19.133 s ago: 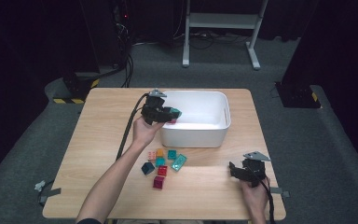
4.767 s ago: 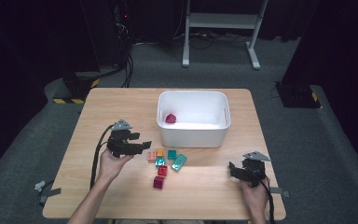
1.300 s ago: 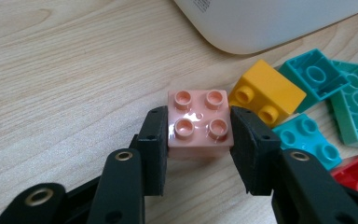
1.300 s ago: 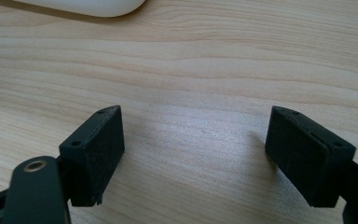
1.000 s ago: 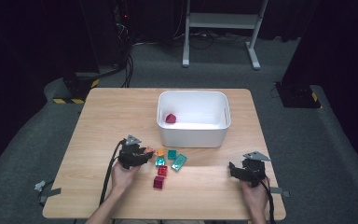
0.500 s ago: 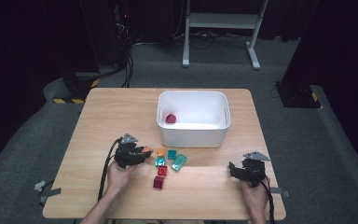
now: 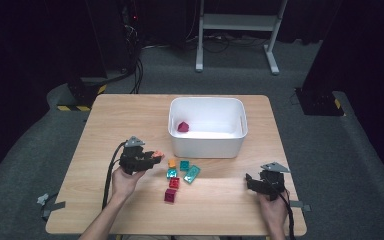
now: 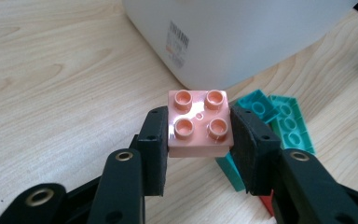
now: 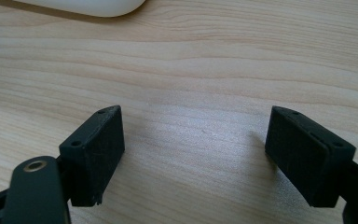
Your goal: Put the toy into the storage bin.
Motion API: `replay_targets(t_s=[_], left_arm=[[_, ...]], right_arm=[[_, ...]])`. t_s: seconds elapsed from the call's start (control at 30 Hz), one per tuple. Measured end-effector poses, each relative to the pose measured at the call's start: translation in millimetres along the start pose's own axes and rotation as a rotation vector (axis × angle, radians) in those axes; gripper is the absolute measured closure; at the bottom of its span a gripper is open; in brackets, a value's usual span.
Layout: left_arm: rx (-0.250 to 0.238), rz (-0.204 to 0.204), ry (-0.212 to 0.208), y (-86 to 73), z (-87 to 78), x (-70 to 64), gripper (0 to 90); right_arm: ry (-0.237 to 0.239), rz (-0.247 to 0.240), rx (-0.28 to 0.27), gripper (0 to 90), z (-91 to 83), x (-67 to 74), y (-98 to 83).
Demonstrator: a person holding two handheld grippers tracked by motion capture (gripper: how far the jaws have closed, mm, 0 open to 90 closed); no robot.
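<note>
Holding one orange brick (image 8: 199, 125), four studs up, in my left hand-held gripper (image 8: 199, 140): both pads press its opposite sides and it hangs clear of the surface (image 7: 130, 120), just left of the loose bricks and in front of the bin's near-left corner. Bin (image 7: 207, 142): white, rectangular, standing at the middle of the surface, a label on the wall facing my left gripper; one red piece (image 7: 183, 127) lies inside, toward its left end. Loose bricks, lying close together between my hands, just in front of the bin: small orange brick (image 7: 172, 163), teal square brick (image 7: 184, 165), long teal brick (image 7: 191, 173), small teal brick (image 7: 171, 173), red brick (image 7: 174, 182), magenta brick (image 7: 170, 195). Right hand-held gripper (image 9: 193, 154): jaws spread wide, nothing between them, bare wood beneath; it sits low at the near-right part of the surface, well apart from the bricks. Surface: pale wood, square-cornered, on grey carpet.
</note>
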State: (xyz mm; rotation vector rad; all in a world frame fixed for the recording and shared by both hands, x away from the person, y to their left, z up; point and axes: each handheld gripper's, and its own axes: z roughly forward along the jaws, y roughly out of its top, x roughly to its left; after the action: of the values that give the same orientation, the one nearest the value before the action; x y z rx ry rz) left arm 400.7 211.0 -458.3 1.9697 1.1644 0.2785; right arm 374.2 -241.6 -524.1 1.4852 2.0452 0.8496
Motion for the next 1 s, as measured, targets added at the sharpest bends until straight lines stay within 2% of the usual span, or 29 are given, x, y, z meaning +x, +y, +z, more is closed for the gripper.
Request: replay_targets(t_s=[0.23, 0.5, 0.7, 0.9, 1.0], left_arm=[[-0.024, -0.003, -0.021, 16.2, -11.4, 3.0, 58.6], [-0.027, 0.026, -0.025, 36.8, -22.3, 2.6, 58.6], [-0.039, 0.077, -0.031, 54.1, -27.5, -2.3, 58.6], [-0.048, 0.097, -0.048, 69.4, -31.3, -5.8, 58.6], [-0.068, 0.078, -0.071, 76.6, -33.1, -7.5, 58.5]], right_arm=[[0.0, 0.0, 0.0, 19.5, 0.0, 0.0, 0.0], [0.0, 0.0, 0.0, 19.5, 0.0, 0.0, 0.0], [0.0, 0.0, 0.0, 19.5, 0.0, 0.0, 0.0], [0.001, 0.001, 0.0, 19.5, 0.0, 0.2, 0.0], [0.0, 0.0, 0.0, 19.5, 0.0, 0.0, 0.0]])
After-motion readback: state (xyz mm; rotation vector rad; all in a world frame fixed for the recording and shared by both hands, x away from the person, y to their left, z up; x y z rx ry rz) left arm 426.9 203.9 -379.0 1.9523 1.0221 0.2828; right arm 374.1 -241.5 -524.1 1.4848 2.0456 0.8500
